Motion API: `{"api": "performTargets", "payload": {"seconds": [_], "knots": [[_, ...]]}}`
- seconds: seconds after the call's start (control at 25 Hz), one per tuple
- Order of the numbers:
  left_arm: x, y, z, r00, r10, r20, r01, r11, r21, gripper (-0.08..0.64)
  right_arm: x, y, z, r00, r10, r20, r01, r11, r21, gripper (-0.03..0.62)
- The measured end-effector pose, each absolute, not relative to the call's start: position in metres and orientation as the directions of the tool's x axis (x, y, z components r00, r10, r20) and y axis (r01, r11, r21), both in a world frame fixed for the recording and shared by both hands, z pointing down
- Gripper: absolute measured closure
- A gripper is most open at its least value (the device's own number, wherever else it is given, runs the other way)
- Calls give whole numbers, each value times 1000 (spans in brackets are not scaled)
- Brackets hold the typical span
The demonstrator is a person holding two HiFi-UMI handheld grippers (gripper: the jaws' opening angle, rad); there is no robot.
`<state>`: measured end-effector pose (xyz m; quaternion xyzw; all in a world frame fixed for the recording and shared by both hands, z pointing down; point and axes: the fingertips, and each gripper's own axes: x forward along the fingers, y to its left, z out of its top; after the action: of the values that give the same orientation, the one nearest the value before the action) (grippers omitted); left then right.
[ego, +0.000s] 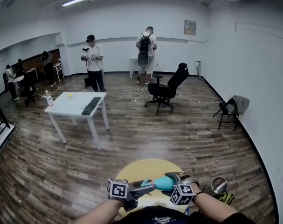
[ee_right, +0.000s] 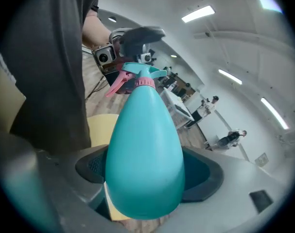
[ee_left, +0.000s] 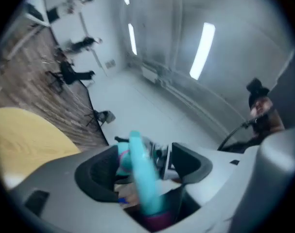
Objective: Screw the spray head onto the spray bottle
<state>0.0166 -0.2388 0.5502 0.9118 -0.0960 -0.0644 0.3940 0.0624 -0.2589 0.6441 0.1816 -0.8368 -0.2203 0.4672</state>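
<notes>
A teal, drop-shaped spray bottle (ee_right: 145, 149) fills the right gripper view, its fat end wedged between the pads of my right gripper (ee_right: 147, 176), which is shut on it. A pink collar and trigger sit at its neck under the teal spray head (ee_right: 143, 72). My left gripper (ee_right: 137, 35) reaches over that head. In the left gripper view the blurred spray head (ee_left: 143, 174) lies between the jaws of my left gripper (ee_left: 142, 166), which stand wide apart with gaps on both sides. In the head view both grippers hold the bottle (ego: 163, 183) level above a round yellow table (ego: 141, 169).
A white table (ego: 76, 107) with a keyboard and a small bottle stands to the left. A black office chair (ego: 167, 90) is in mid-room and a folding chair (ego: 230, 108) stands by the right wall. Several people stand at the back. A round mirror (ego: 219, 185) is near my right arm.
</notes>
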Motion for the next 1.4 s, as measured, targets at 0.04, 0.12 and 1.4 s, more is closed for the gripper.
{"api": "performTargets", "payload": {"seconds": [0.04,0.12,1.4], "knots": [[28,-226,568,979,-161,128,-206,-766,609,288,66,-251,655,-464,-434,772,-25,878,479,158],[40,-208,611,865,-109,490,-292,-903,315,346,77,-235,678,-392,-275,878,114,933,342,158],[-81,-263,573,838,-543,-59,-266,-500,825,353,113,-271,590,-788,-481,384,-476,872,115,178]]}}
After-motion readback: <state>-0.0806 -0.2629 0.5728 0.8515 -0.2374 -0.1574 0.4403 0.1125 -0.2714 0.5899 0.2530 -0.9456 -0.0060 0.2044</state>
